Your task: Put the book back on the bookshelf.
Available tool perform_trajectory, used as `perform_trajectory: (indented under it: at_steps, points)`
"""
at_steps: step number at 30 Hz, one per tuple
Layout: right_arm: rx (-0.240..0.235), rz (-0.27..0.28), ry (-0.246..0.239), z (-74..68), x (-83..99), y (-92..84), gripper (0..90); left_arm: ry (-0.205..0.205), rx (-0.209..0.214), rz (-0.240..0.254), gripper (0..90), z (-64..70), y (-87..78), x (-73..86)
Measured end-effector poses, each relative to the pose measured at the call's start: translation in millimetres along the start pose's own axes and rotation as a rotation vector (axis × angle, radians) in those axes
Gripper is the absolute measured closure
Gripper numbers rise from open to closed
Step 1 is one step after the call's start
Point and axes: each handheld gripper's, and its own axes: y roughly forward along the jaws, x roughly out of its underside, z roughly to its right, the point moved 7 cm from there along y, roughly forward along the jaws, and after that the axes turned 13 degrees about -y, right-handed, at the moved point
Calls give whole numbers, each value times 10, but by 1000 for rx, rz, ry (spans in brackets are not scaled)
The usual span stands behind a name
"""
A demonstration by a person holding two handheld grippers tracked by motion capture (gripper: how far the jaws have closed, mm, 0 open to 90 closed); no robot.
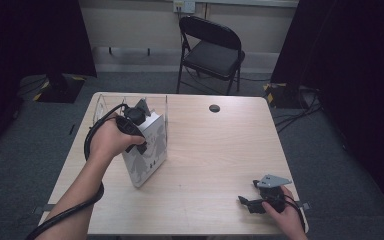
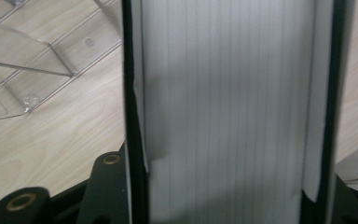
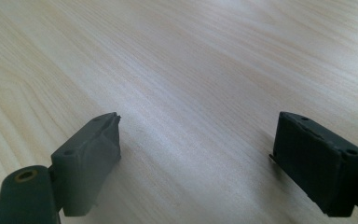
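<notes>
High view, starting at the left: the left hand-held gripper (image 1: 139,116) points downward and is clamped over the top edge of a thick white book with a grey printed cover (image 1: 147,150), which stands upright on the pale wooden tabletop (image 1: 215,155), its lower corner toward the person. The left hand (image 1: 114,141) wraps the handle just behind it, and a black cable (image 1: 87,145) loops away under the wrist. Right behind this hand-held gripper, and around the far end of the book, stands a clear plastic book stand (image 1: 105,102) with upright panels.

In the left gripper view the book's white page block (image 2: 223,112) runs straight up between the two black jaws, both pressed flat against its covers; the clear stand (image 2: 23,60) lies off to the upper left of the jaws on the wood.

Well to the right, near the tabletop's front edge, the right hand-held gripper (image 1: 247,202) lies low in the right hand (image 1: 285,215), a grey three-cornered plate (image 1: 274,180) on top. In the right gripper view its jaws stand wide apart, slack, with bare wood grain (image 3: 191,84) between them.
</notes>
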Motion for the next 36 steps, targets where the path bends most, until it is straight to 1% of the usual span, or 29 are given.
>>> perform_trajectory:
  at_steps: [1,3,4,6,9,10,11,12,13,14,15,16,17,18,19,20,21,22,23,25,26,27,28,30,31,32,34,35,36]
  points:
    - [0,0,0,0,0,0,141,-1,-7,6,524,-10,-1,-5]
    - [0,0,0,0,0,0,141,-41,0,11,524,-9,-7,-7]
    - [0,2,1,0,-1,2,142,-25,5,4,524,-34,-17,-13]
    - [-3,1,3,0,0,0,142,-41,7,7,524,-67,-28,-30]
    - [-2,3,2,0,-1,2,142,-60,-14,13,524,-86,-30,-50]
    - [-2,3,2,-1,-1,2,142,-84,-22,17,524,-94,-29,-69]
    - [-2,3,2,-1,-1,2,142,-90,-20,18,524,-96,-27,-77]
    - [-1,2,1,0,-1,2,142,-91,-30,20,524,-105,-29,-87]
    - [0,2,1,0,-1,2,142,-102,-31,23,524,-105,-27,-98]
    - [-2,3,2,-1,-1,2,142,-129,-25,25,524,-96,-23,-104]
    - [-2,3,1,-1,-1,2,142,-189,-26,31,523,-65,-16,-102]
    - [-1,2,1,0,-1,2,142,-189,-24,24,524,-70,-18,-108]
    - [-2,3,1,-1,-1,2,142,-205,-29,24,523,-62,-16,-116]
    - [-2,3,2,-1,-1,2,142,-206,-26,24,523,-55,-9,-128]
    - [-3,3,2,-1,-1,2,142,-217,-34,24,523,-54,-5,-141]
    - [-2,3,1,0,-1,2,142,-215,-35,24,524,-56,-1,-151]
    - [-2,3,2,-1,-1,2,142,-231,-41,28,524,-48,3,-163]
    - [-2,3,1,-1,-1,2,142,-234,-36,25,524,-42,7,-176]
    - [-2,3,1,-1,-1,2,142,-246,-42,32,524,-43,10,-188]
    - [-3,3,1,-1,-1,2,142,-258,-30,34,524,-47,18,-215]
    - [-2,3,1,-1,-1,2,142,-269,-38,33,525,-52,17,-228]
    - [-1,2,2,0,-1,1,142,-259,-41,28,525,-57,15,-232]
    - [-1,2,1,0,-1,1,142,-268,-38,27,524,-50,17,-244]
    - [-1,2,1,0,-1,1,142,-283,-54,34,525,-62,21,-266]
    - [-1,2,1,0,-1,1,142,-277,-52,34,525,-71,22,-280]
    - [0,2,1,0,-1,1,142,-289,-64,40,525,-73,23,-288]
    - [0,2,1,0,-1,1,142,-303,-67,48,525,-91,24,-311]
    - [0,2,1,0,-1,1,142,-300,-65,52,525,-96,29,-324]
    - [0,2,1,0,0,1,142,-309,-75,55,525,-100,30,-332]
